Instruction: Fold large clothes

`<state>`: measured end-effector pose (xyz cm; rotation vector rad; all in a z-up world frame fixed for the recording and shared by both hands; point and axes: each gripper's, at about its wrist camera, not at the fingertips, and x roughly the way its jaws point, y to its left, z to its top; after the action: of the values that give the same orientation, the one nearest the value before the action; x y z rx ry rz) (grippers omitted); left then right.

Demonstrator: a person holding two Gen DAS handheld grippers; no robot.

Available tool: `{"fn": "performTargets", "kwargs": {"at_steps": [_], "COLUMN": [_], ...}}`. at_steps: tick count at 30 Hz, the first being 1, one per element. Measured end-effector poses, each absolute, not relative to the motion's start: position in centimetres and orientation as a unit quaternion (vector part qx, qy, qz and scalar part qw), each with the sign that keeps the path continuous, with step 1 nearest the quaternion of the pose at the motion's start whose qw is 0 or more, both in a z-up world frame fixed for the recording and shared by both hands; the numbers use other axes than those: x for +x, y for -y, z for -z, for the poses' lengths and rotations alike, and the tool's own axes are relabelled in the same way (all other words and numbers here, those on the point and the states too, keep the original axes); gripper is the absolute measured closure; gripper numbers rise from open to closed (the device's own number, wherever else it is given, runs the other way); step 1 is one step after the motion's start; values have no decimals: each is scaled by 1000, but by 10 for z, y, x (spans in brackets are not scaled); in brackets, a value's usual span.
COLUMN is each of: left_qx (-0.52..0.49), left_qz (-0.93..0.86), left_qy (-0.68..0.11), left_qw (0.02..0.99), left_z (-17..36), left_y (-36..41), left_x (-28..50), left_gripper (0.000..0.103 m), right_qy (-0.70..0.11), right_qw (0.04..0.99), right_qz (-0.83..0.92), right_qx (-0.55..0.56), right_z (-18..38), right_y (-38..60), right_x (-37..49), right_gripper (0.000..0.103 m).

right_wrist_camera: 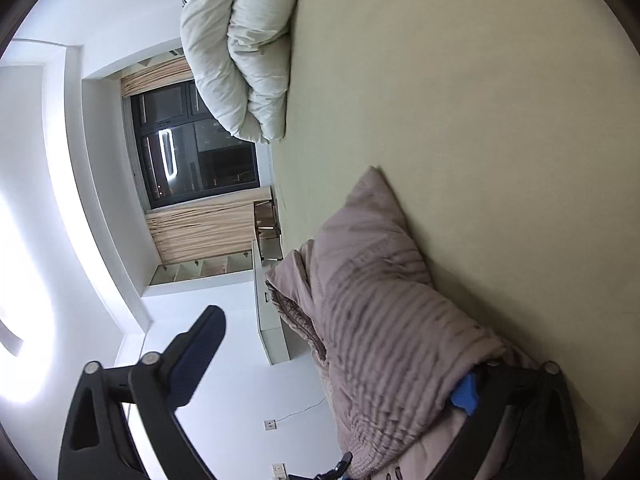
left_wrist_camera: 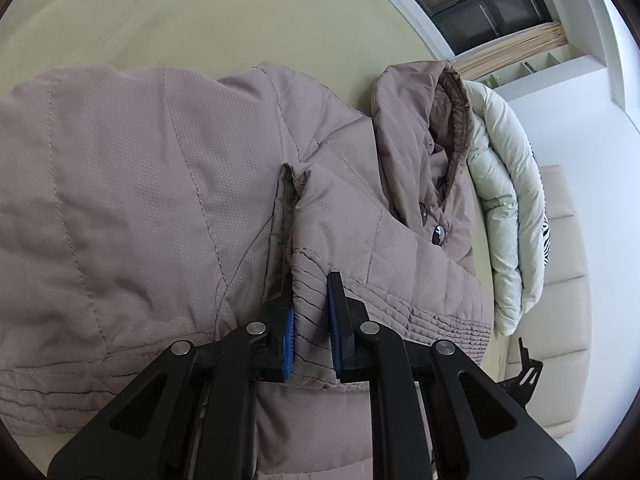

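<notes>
A mauve quilted jacket (left_wrist_camera: 120, 200) lies spread on the pale green bed (left_wrist_camera: 200, 12), its hood (left_wrist_camera: 420, 140) toward the right. My left gripper (left_wrist_camera: 311, 280) is shut on a bunched fold of the jacket's ribbed edge, blue pads pressing both sides. In the right wrist view, a ribbed corner of the jacket (right_wrist_camera: 380, 300) rises from the bed (right_wrist_camera: 480, 100). My right gripper (right_wrist_camera: 340, 352) stands wide open. One of its fingers (right_wrist_camera: 200, 340) is free in the air; the other is partly buried under the cloth, with only some blue pad showing.
A folded pale duvet (left_wrist_camera: 508, 200) lies beside the hood, with a striped pillow behind it. In the right wrist view the duvet (right_wrist_camera: 240, 60) sits at the far end of the bed. A dark window (right_wrist_camera: 192, 152) with beige curtains and white walls lie beyond.
</notes>
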<state>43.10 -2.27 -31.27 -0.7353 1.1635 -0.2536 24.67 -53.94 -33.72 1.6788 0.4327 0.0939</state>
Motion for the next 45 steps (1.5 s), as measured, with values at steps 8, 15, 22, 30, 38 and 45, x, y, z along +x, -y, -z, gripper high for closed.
{"fn": "performTargets", "kwargs": {"at_steps": [8, 15, 22, 30, 38, 45], "left_qx": [-329, -319, -317, -307, -324, -331], "left_qz": [123, 132, 139, 144, 147, 115], "left_qy": [-536, -537, -532, -527, -521, -458], "left_qw": [767, 769, 773, 779, 776, 817], "left_z": [317, 320, 327, 331, 327, 272], "left_y": [29, 33, 38, 37, 21, -53], "left_x": [435, 437, 443, 445, 445, 388], "left_gripper": [90, 89, 86, 86, 77, 28], "right_qy": [-201, -268, -302, -271, -307, -294], "right_qw": [720, 752, 748, 768, 791, 818], "right_qz": [-96, -86, -75, -61, -33, -80], "right_qx": [657, 597, 586, 577, 528, 488], "right_z": [255, 268, 318, 278, 291, 231], "right_y": [517, 522, 533, 537, 528, 488], "right_x": [219, 303, 311, 333, 331, 252], "right_gripper": [2, 4, 23, 0, 8, 5]}}
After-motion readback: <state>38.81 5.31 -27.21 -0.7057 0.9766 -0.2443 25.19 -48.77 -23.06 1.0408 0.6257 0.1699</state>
